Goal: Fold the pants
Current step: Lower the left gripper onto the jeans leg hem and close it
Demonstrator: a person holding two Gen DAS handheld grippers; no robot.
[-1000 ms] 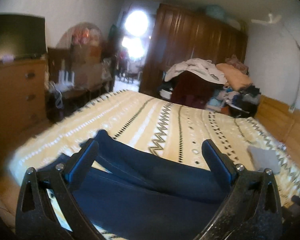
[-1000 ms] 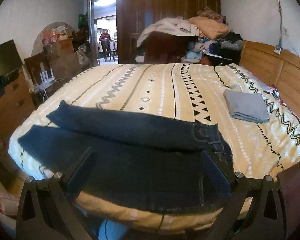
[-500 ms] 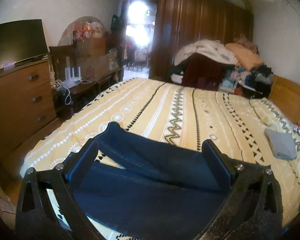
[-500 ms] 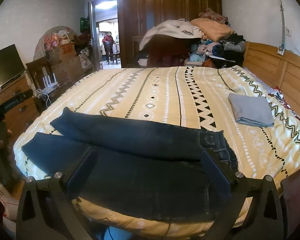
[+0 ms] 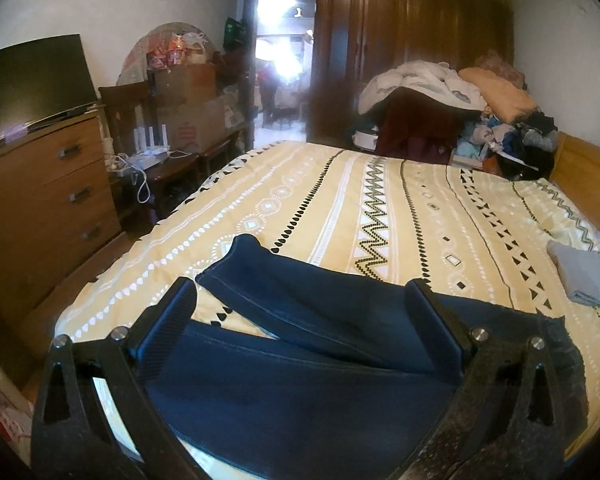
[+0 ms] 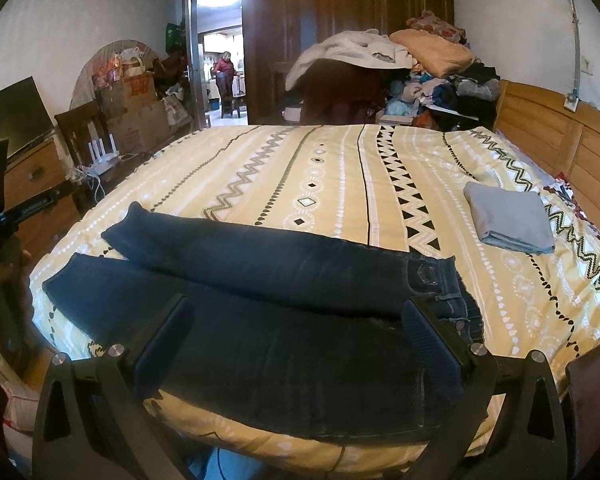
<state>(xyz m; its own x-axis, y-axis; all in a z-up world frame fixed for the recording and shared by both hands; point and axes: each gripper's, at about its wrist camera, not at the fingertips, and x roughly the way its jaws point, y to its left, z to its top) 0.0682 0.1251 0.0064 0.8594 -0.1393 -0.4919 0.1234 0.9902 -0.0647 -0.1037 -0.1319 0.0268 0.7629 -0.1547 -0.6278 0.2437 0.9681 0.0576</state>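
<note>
Dark jeans [image 6: 260, 292] lie flat along the near edge of the bed [image 6: 340, 172], legs spread to the left, waistband right; no fold made yet, it seems. Left tool [image 5: 300, 312] and right tool [image 6: 296, 328] hover wide open, empty. Folded grey cloth [image 6: 508, 220] far right.

- White walls [image 6: 80, 12] enclose a bedroom with a yellow patterned bedspread [image 6: 340, 176].
- A dark wooden wardrobe [image 5: 412, 60] stands beside a bright doorway [image 5: 280, 72].
- A 3-drawer dresser [image 5: 40, 200] carries a dark television [image 5: 32, 84].
- Clothes pile [image 6: 412, 64] beside the wooden headboard [image 6: 560, 136].
</note>
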